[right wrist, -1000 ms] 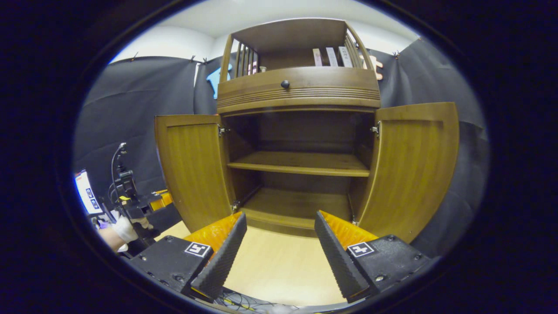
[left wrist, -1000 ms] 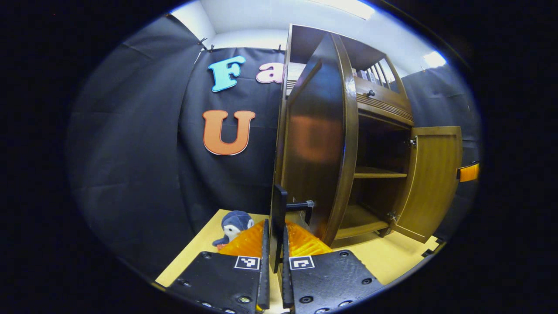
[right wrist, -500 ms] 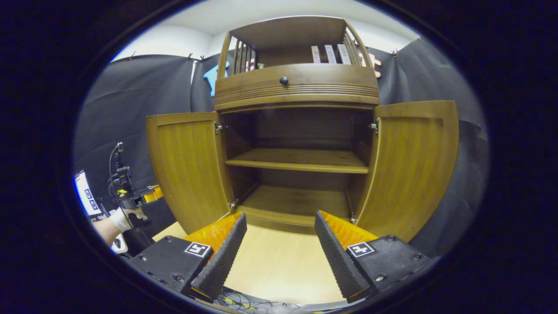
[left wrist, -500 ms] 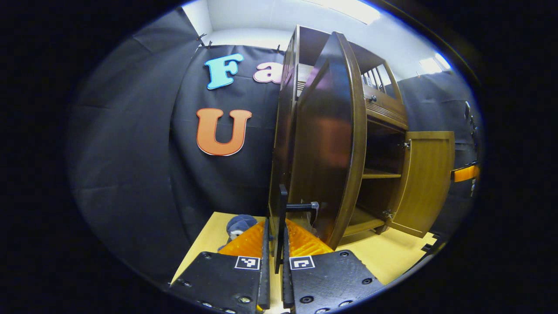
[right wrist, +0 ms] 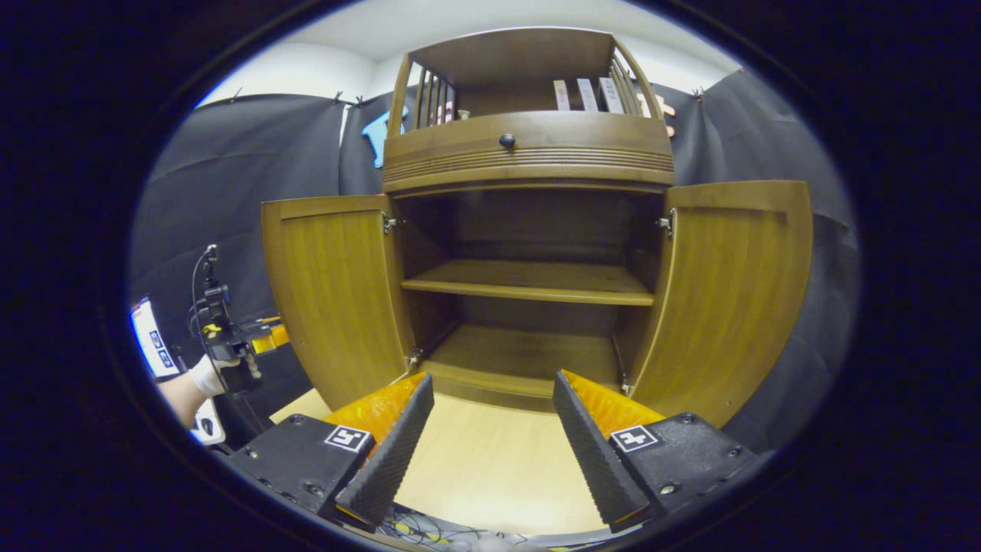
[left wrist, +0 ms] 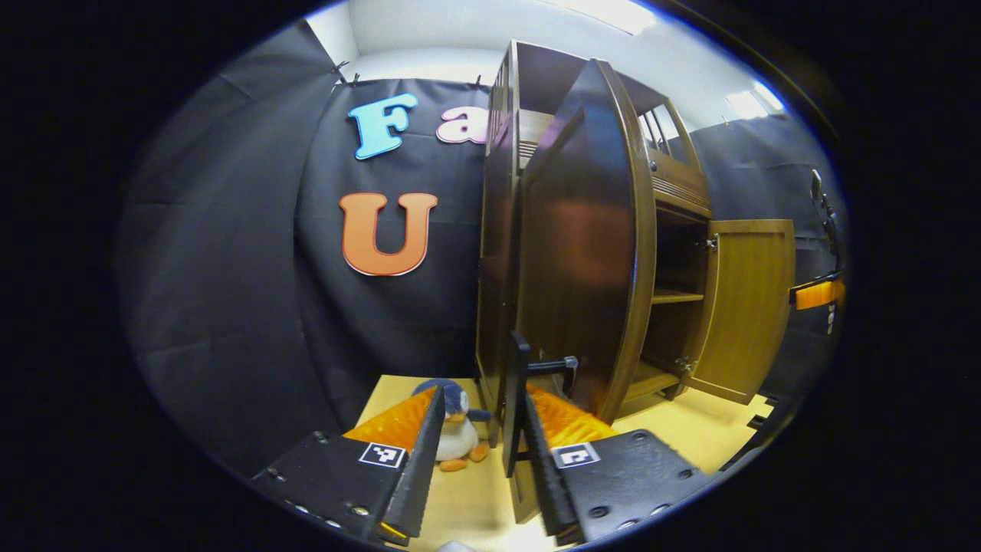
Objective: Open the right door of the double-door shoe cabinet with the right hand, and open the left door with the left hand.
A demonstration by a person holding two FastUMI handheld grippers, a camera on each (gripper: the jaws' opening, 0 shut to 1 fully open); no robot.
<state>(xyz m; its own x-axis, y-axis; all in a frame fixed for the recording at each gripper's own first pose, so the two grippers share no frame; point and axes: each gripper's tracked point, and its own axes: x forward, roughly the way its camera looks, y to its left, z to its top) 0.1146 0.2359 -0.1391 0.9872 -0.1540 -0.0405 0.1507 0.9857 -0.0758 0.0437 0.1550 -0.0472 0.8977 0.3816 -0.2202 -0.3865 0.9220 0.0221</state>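
Observation:
The wooden shoe cabinet [right wrist: 529, 153] stands with both doors swung wide. In the right gripper view its left door [right wrist: 333, 291] and right door [right wrist: 728, 299] flank the bare shelves, and my right gripper [right wrist: 490, 381] hovers open over the table in front, holding nothing. In the left gripper view I see the left door [left wrist: 582, 253] from its dark outer side, edge-on. Its black bar handle [left wrist: 515, 391] stands between the spread fingers of my left gripper [left wrist: 483, 399], close to the right finger [left wrist: 540, 460]. The right door [left wrist: 747, 307] shows beyond.
A small penguin plush [left wrist: 456, 437] lies on the light wooden table [right wrist: 490, 468] by the cabinet's left side. A gloved hand holds the left gripper [right wrist: 230, 341] beside the left door. A drawer with a round knob [right wrist: 506, 141] sits above the doors, with books on top.
My left gripper's fingers have spread apart and let go of the left door's handle. The left door has swung slightly wider. The right gripper has stayed in place.

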